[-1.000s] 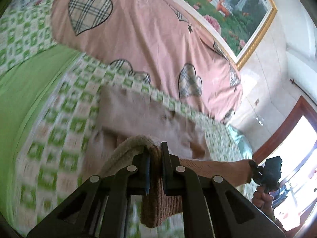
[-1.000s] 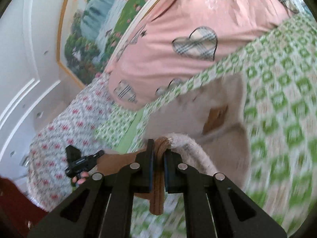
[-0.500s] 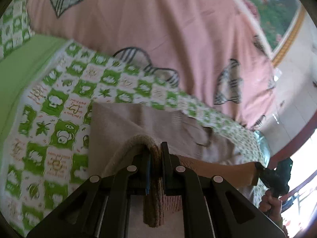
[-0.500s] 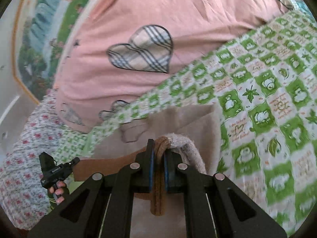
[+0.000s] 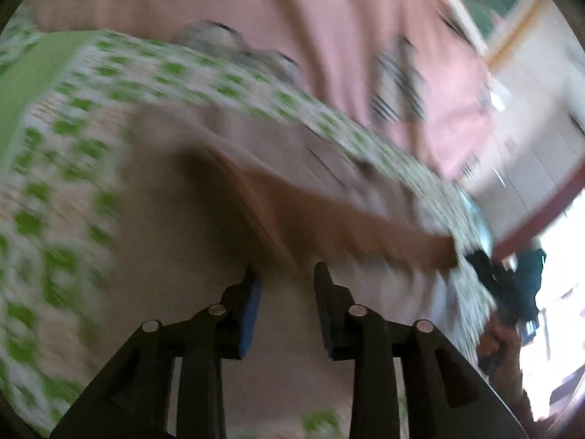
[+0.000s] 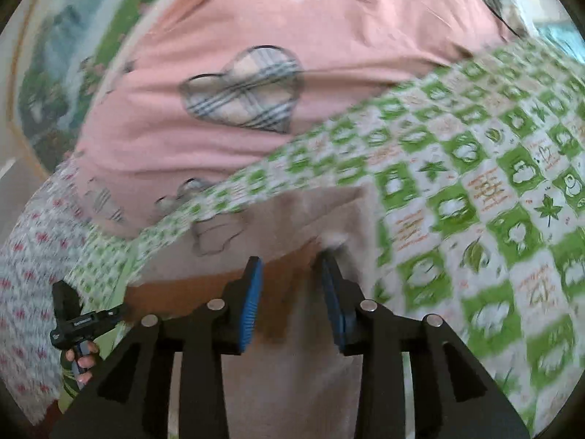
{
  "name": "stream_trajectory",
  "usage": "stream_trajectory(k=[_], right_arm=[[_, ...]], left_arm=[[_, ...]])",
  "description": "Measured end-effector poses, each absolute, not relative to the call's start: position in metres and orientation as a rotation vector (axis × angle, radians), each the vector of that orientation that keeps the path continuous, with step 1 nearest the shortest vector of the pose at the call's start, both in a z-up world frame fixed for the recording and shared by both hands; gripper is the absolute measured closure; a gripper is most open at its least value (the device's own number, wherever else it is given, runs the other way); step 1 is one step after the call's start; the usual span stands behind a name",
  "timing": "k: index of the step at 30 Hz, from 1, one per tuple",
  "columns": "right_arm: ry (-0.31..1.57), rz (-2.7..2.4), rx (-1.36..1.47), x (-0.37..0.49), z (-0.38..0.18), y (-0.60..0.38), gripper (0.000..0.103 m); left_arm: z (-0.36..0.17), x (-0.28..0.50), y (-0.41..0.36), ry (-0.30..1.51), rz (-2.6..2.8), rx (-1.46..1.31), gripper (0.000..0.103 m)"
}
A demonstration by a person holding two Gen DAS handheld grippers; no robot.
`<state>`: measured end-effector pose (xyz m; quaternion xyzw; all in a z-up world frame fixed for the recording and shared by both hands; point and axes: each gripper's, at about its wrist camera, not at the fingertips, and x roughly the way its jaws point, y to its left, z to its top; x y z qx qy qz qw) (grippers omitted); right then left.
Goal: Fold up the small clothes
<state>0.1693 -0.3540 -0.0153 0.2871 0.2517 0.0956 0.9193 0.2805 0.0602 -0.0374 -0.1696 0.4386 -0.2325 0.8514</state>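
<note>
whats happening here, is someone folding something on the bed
Yes. A person with a handheld gripper in each hand is folding a small beige garment on a green-and-white checked bedsheet, in front of a pink quilt with plaid hearts. The top part is doubled over the rest. Both the left gripper and the right gripper are open just above the folded edge, with nothing between their fingers. The left wrist view is badly blurred.

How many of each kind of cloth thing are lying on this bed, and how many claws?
Beige garment: 1
Pink heart-print quilt: 1
Green checked sheet: 1
Claws: 2, left claw and right claw, both open
Total: 5
</note>
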Motion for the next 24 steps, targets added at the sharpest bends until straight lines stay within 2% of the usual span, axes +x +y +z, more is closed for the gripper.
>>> stream_trajectory(k=[4,9,14,20,24], right_arm=[[0.67,0.362,0.443,0.183,-0.025,-0.298,0.067],[0.817,0.43,0.29,0.213,-0.045,-0.268,0.067],[0.78,0.321,0.308,0.238,-0.042,-0.3,0.068],[0.667,0.06,0.5,0.264,-0.03,-0.371,0.068],[0.613,0.02,0.608,0.252,-0.025,-0.391,0.068]], left_arm=[[-0.052,0.271,0.006,0.986,-0.583,-0.265,0.072],[-0.059,0.294,-0.005,1.01,-0.525,-0.17,0.073],[-0.05,0.334,0.02,0.982,-0.474,-0.143,0.074],[-0.04,0.394,0.073,0.92,-0.282,-0.232,0.074],[-0.035,0.392,0.097,0.889,-0.231,-0.299,0.074]])
